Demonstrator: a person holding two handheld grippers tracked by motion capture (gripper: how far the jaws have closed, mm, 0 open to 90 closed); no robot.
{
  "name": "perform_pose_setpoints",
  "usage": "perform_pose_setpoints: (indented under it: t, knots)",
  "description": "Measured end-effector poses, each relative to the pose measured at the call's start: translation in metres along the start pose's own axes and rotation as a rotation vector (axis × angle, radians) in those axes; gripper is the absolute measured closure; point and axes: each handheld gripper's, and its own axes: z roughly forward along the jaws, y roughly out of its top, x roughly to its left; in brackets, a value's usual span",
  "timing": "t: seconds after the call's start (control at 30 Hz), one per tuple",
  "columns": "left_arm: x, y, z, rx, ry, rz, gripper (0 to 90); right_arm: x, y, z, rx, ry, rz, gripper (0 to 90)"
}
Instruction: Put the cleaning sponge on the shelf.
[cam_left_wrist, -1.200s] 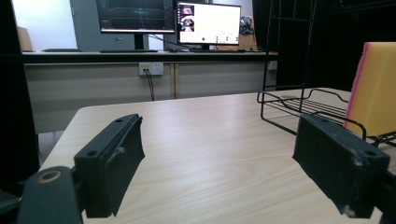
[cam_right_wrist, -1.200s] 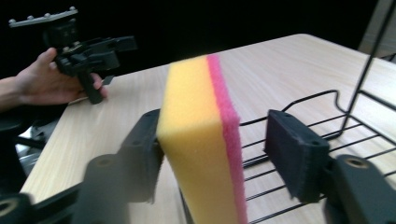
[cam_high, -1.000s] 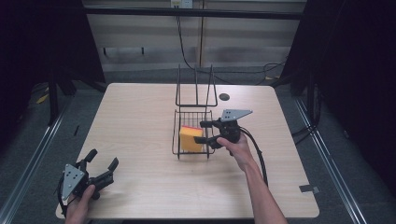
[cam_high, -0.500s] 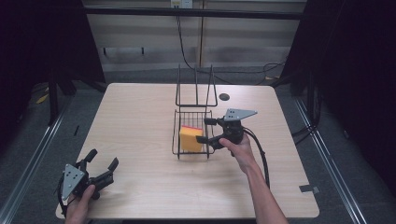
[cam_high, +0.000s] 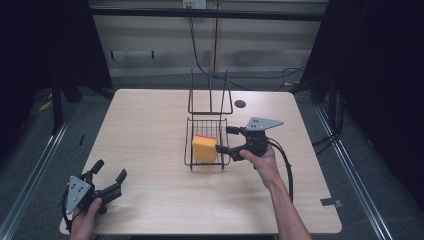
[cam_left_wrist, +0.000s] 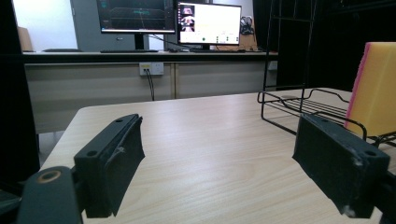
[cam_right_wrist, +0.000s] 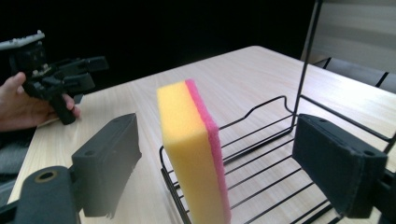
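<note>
At the near left corner of the table (cam_high: 150, 130), the person's left hand (cam_high: 84, 222) is holding the left gripper (cam_high: 109, 176) just above the wood, its jaws standing wide apart with nothing between them; in the left gripper view the bare tabletop is showing between the two black pads. Farther in, toward the middle of the table, the right hand (cam_high: 262, 161) is holding the right gripper (cam_high: 223, 139) level at the right side of a black wire rack (cam_high: 207, 162), its jaws also spread wide and gripping nothing. A yellow sponge with a pink backing (cam_high: 205, 147) is standing on edge at the near end of the rack's low tray, and in the right gripper view it is rising upright between the open jaws without touching either pad. Beyond the tray, the rack's tall wire frame is standing upright. Past the table's far edge, a black cable (cam_high: 200, 55) is hanging down against a pale wall.
</note>
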Motion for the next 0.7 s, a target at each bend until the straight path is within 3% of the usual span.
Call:
perform_pose_setpoints:
  t: [0.1, 0.3, 0.37, 0.7]
  knots:
    - [0.0, 0.0, 0.0, 0.001, 0.001, 0.002, 15.6, 0.001, -0.004, -0.003, 0.019, -0.015, 0.0, 14.9]
    - [0.0, 0.0, 0.0, 0.001, 0.001, 0.0, 15.6, 0.005, -0.004, -0.012, 0.003, -0.032, 0.002, 15.2]
    - [0.0, 0.0, 0.0, 0.001, 0.001, 0.0, 15.6, 0.007, -0.007, -0.017, -0.009, -0.065, -0.01, 17.2]
    - [0.0, 0.0, 0.0, 0.001, 0.004, -0.001, 15.6, 0.01, -0.022, -0.042, -0.024, -0.128, 0.004, 19.1]
